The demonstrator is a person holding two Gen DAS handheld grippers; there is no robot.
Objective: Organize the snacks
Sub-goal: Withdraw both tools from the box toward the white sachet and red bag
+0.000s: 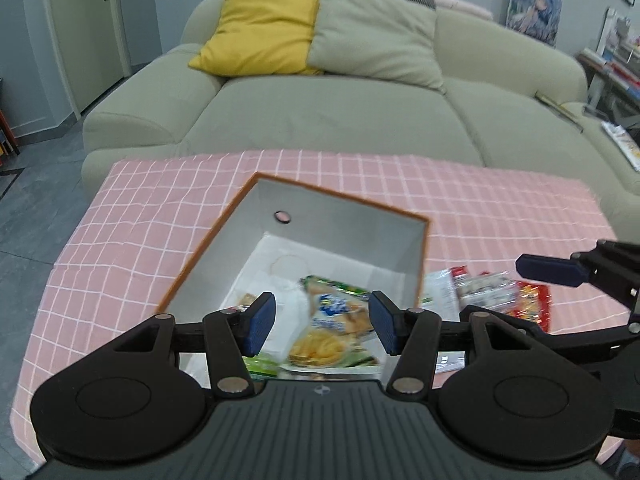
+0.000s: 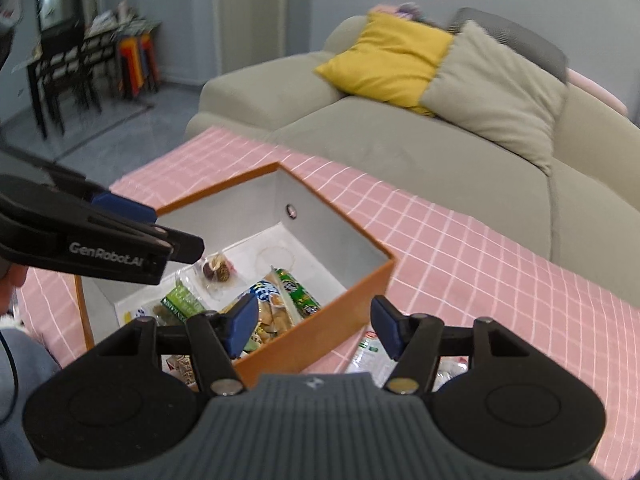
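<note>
Above an open box on a pink checked desk, two hand-held grippers hover side by side. Nearest in the left wrist view, the left hand-held gripper (image 1: 322,326) has its blue-padded fingers spread wide with nothing between them. It hangs over the near end of the orange box (image 1: 423,256), which is grey inside and lined with white paper. Directly below its fingers, inside the box, lies a green and blue snack bag (image 1: 336,328) picturing pale crisps, overlapping other packets whose details are blurred.

In the right wrist view, the right hand-held gripper (image 2: 314,326) is also wide open and empty. It straddles the box's near right wall, with its left finger over the box interior and its right finger outside, above a white and clear packet (image 2: 370,354) lying on the desk just beside the box. Inside the box, this view shows the crisp bag next to a green striped packet (image 2: 298,294), a green pouch (image 2: 182,302) and a clear wrapper holding round brown sweets (image 2: 216,270).

To the right of the box, a red packet (image 1: 534,300) and a clear packet of pale pieces (image 1: 486,286) rest on the pink checked cloth (image 1: 160,200).

Beyond the desk stands a beige sofa (image 1: 320,112) carrying a yellow cushion (image 1: 260,32) and a beige cushion (image 1: 372,36).
</note>
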